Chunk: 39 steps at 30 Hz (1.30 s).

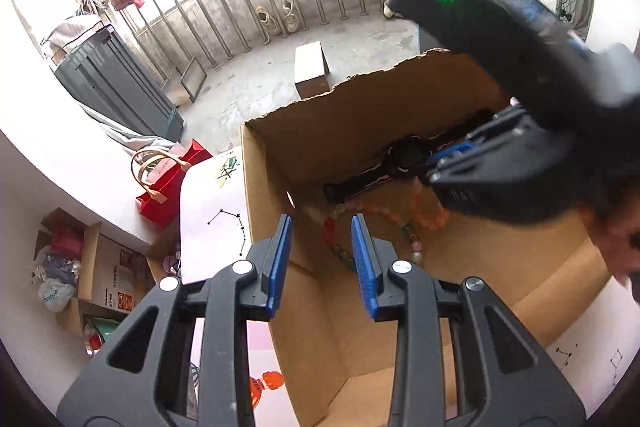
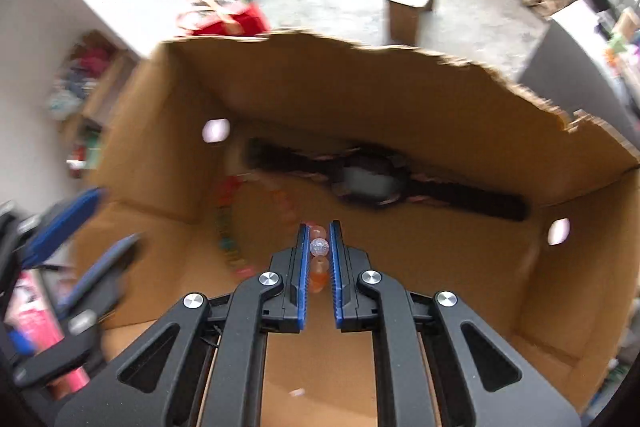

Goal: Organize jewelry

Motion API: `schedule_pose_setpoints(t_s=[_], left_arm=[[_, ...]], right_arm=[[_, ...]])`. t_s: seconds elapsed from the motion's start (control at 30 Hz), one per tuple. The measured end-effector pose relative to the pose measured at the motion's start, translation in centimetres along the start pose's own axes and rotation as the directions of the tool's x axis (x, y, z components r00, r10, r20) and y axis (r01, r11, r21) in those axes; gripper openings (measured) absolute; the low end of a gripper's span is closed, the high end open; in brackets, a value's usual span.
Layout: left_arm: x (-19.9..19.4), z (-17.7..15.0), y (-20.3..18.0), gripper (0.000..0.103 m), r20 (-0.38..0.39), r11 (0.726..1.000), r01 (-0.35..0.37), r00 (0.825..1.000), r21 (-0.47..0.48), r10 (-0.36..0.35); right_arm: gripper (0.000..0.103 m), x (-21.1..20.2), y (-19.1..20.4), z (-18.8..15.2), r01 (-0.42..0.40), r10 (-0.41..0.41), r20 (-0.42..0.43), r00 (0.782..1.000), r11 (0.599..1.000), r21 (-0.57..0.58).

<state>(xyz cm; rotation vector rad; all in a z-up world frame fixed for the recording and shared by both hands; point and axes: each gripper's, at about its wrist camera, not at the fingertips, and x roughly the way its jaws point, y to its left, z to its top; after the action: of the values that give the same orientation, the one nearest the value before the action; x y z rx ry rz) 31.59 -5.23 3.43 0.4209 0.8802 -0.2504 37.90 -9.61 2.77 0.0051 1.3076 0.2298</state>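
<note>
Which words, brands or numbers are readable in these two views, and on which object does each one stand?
"Panasonic": on the cardboard carton at lower left in the left wrist view, printed sideways and small, so this reading is uncertain.
Tag on the red gift bag: print too small to read.
White sheet beside the cardboard box: only drawings, no words.
Right wrist view: nothing readable, too blurred.

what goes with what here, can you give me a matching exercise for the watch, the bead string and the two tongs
Things:
1. watch
2. bead string
3. left tongs
4. right tongs

States:
a. open, held over the box's left corner
b. lying flat along the box's far wall
c. shut on beads
d. pinched at one end, the rest lying on the box floor

Pairs: 1-b, 2-d, 3-a, 4-c
</note>
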Motion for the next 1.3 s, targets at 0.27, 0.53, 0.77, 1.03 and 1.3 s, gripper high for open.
schedule_pose_setpoints(t_s=[0.27,0.53,0.77,1.03,1.3], left_arm=[[-3.4,-2.1,-0.5,0.03,0.067,0.998,0.064,0.996,0.027,-0.066],[-7.8,-6.0,-0.6,0.03,0.112,0.982,0.189,0.975,0.026,-0.191],[-4.0,-13.1,-3.6,0.03,0.034,0.952,0.305,0.951,0.031,-0.306],[1.9,-14.7,-4.9,0.03,0.031,0.955,0.289,0.957,-0.065,-0.287],[2.3,-14.2,-5.9,0.029,0.081,0.963,0.235,0.971,-0.133,-0.226]], right_arm=[[0.011,2.2,-0.6,-0.9,0.05,-0.053,-0.125,0.991,0.998,-0.022],[0.034,0.2,0.2,-1.6,0.09,-0.095,-0.083,0.992,0.994,-0.067],[0.034,-10.3,-0.1,-10.8,-0.012,0.055,0.312,0.948,0.991,-0.137],[0.034,-13.0,-2.6,-21.2,-0.081,0.126,0.412,0.903,0.989,-0.124],[0.035,-11.0,-1.9,-24.8,-0.13,0.157,0.411,0.898,0.987,-0.092]])
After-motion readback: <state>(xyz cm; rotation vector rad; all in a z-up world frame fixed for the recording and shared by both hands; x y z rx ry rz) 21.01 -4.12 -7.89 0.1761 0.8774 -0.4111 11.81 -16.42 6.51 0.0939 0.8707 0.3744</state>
